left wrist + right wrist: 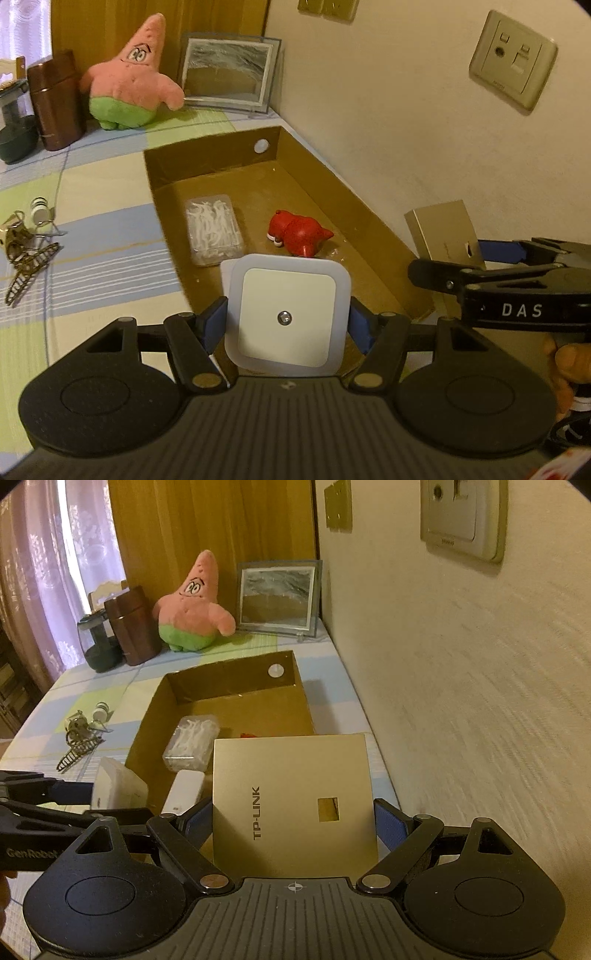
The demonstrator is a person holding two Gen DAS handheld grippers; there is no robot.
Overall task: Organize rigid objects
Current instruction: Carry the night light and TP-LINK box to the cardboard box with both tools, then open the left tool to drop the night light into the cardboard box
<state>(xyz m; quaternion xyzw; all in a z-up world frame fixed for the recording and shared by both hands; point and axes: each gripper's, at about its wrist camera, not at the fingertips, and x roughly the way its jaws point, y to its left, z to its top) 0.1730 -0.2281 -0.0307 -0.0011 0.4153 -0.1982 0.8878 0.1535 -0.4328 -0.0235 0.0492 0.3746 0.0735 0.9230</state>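
Observation:
My left gripper [286, 321] is shut on a white square night light [286, 314] and holds it over the near end of the open cardboard box [162, 177]. In the box lie a clear case of floss picks [214, 229] and a red toy figure [299, 230]. My right gripper [293, 812] is shut on a gold TP-LINK panel [293, 797], held upright by the box's near right corner. The panel [443, 229] and right gripper [480, 266] show at the right of the left wrist view. The night light [118, 786] and box [236, 683] show in the right wrist view.
On the checked tablecloth left of the box lie metal clips and a small white bulb [29, 236]. At the back stand a pink star plush [133, 77], a picture frame [229, 72], a brown canister [55, 99] and a dark jar [98, 646]. A wall with sockets [513, 59] runs along the right.

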